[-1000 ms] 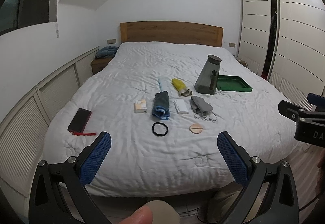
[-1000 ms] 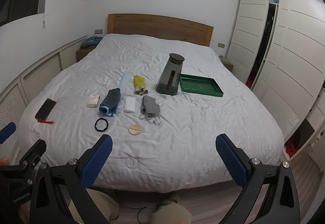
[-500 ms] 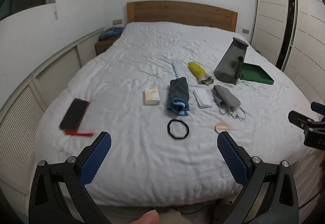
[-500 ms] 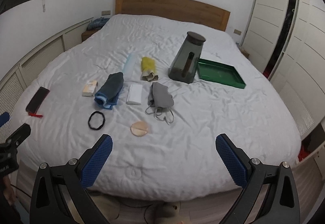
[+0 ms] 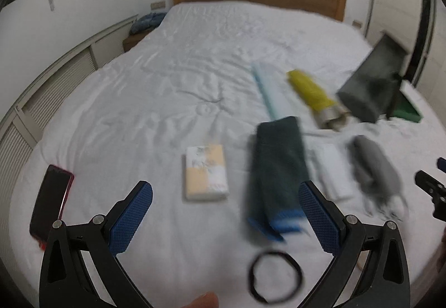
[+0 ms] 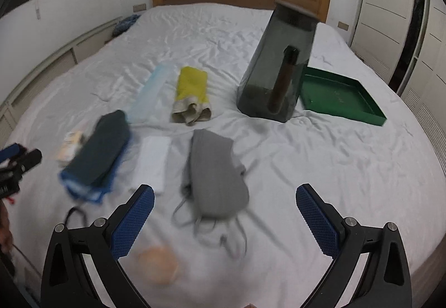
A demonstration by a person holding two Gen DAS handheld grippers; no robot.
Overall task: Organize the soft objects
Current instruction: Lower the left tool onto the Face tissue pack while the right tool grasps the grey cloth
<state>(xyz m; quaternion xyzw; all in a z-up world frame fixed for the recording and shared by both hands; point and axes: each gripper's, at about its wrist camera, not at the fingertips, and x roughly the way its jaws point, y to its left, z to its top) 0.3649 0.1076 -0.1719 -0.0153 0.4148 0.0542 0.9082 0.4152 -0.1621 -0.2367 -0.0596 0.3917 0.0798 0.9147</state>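
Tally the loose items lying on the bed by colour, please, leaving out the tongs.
Grey: 2, face mask, tall container
Green: 1, tray
Yellow: 1, rolled cloth
Dark blue: 1, folded towel
Light blue: 1, flat pack
White: 2, packet, small box
Black: 1, hair tie
Peach: 1, round puff
Red-edged: 1, phone
Total: 11

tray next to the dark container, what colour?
Green tray, beside the dark container. The right wrist view shows it best.

No text can be read anywhere (print on the small box [image 5: 205, 172] is blurred).
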